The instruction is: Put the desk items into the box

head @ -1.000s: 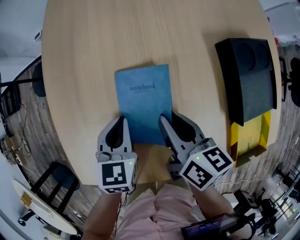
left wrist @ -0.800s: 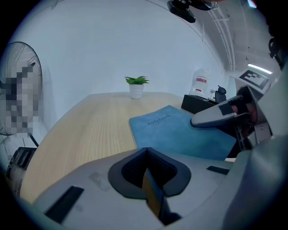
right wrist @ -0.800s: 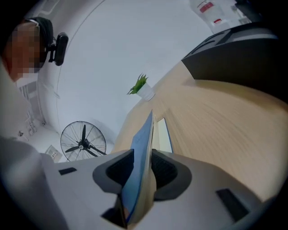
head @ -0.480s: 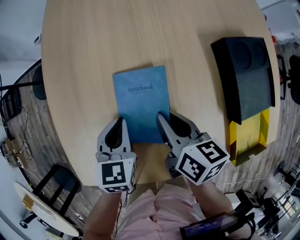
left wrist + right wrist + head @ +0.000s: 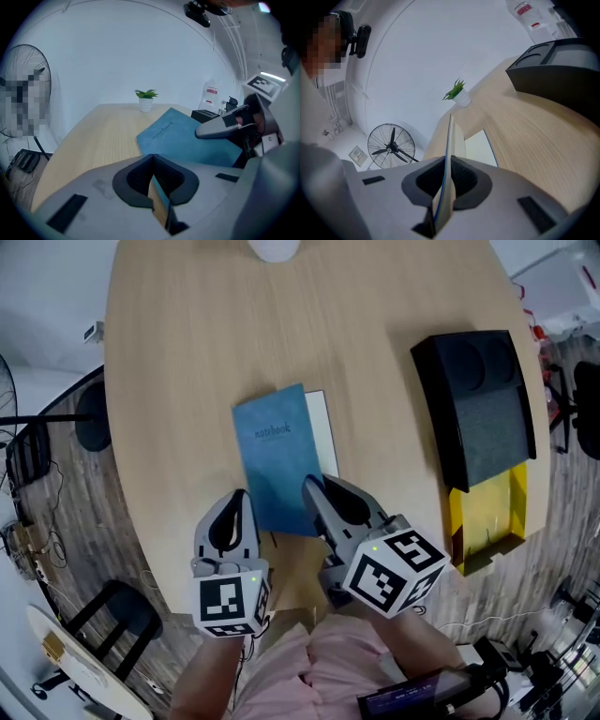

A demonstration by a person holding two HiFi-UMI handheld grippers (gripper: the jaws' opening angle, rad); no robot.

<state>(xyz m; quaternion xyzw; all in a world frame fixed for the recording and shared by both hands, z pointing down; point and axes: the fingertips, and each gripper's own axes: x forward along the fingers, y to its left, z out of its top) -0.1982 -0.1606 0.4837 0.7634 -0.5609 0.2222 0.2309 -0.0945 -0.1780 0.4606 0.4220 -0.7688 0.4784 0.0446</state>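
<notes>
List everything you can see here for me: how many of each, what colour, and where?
table: one, light wood, round, under everything.
notebook: one, blue, mid-table, cover raised off a white page.
box: one, black with a yellow part, at the table's right edge.
potted plant: one, green in a white pot, at the table's far edge.
fan: one, black, standing off the table.
chair: one, black, on the floor at lower left.
left gripper: one, grey, jaws together, by the notebook's near left corner.
right gripper: one, grey, jaws shut on the notebook's cover.
clothing: the person's, pink, at the bottom edge.
</notes>
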